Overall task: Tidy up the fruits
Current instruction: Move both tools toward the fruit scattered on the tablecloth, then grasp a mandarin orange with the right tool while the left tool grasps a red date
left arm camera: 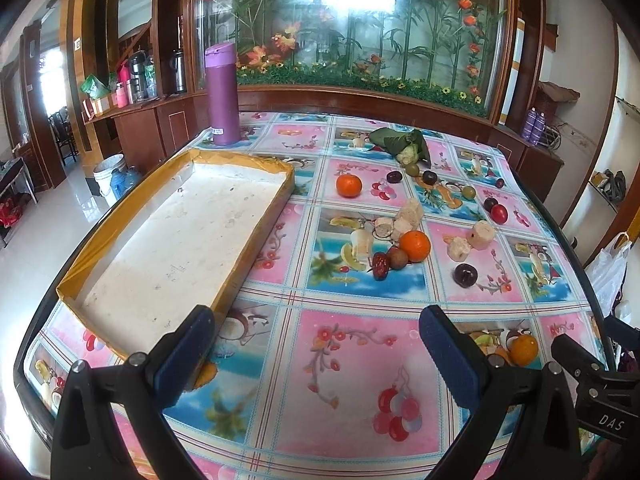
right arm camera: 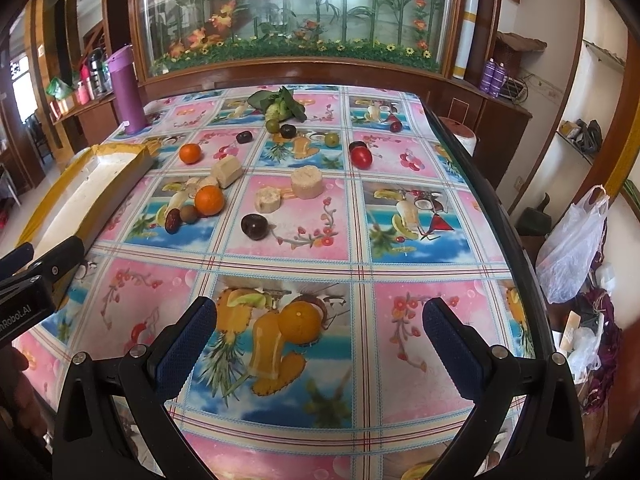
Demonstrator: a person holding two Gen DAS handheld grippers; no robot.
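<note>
Loose fruit lies scattered over the middle and far part of the patterned table: a near orange (left arm camera: 415, 245) (right arm camera: 209, 200), a far orange (left arm camera: 349, 185) (right arm camera: 190, 153), a dark plum (left arm camera: 465, 275) (right arm camera: 254, 226), a red date (left arm camera: 379, 265) (right arm camera: 172, 220), a red fruit (left arm camera: 499, 213) (right arm camera: 361, 157), green and dark small fruits, and several pale cut chunks (right arm camera: 306, 182). A shallow tray (left arm camera: 256, 236) (right arm camera: 120, 188) with yellow walls and a white floor sits at left, holding nothing. My left gripper (left arm camera: 316, 350) and right gripper (right arm camera: 320, 340) hover open over the near table, well short of the fruit.
A purple flask (left arm camera: 223, 94) (right arm camera: 127, 90) stands at the far left of the table. A leafy cauliflower piece (left arm camera: 408, 146) (right arm camera: 280, 106) lies at the far edge. The other gripper shows at each view's side. A white plastic bag (right arm camera: 572, 240) hangs right of the table.
</note>
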